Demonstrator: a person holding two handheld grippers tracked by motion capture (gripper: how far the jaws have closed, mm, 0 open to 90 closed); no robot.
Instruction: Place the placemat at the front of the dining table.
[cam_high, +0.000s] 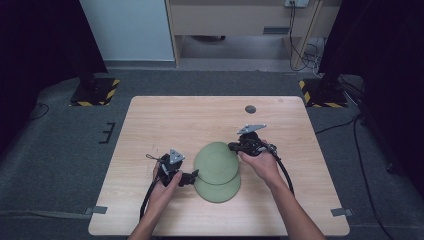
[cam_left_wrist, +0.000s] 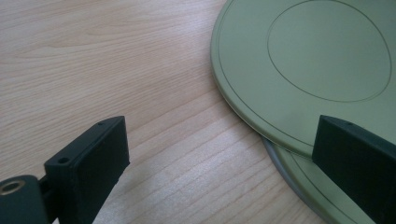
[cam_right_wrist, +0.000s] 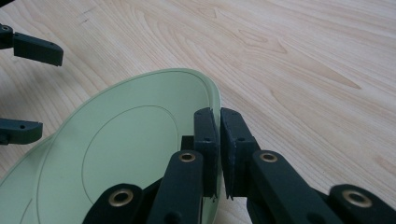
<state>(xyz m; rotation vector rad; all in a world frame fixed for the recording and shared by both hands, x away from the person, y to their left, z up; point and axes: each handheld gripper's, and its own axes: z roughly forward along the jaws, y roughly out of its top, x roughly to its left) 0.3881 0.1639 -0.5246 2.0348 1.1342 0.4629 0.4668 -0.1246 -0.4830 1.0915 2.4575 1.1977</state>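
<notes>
My right gripper (cam_right_wrist: 218, 154) has its jaws clamped on the rim of the upper green plate (cam_right_wrist: 126, 154), which tilts up from between them and overlaps a second plate (cam_high: 220, 189) lying flat on the table (cam_high: 165, 120). My left gripper (cam_left_wrist: 219, 154) has its jaws spread wide, bare table between them and the plates' edges just beside one jaw.

So two plates sat around the middle of the table (cam_high: 150, 120). The upper plate (cam_high: 216, 162) overlapped the lower plate (cam_high: 220, 191), lying on its far part. The left gripper (cam_high: 192, 176) was just left of the lower plate; the right gripper (cam_high: 234, 147) was at the upper plate's right rim.
</notes>
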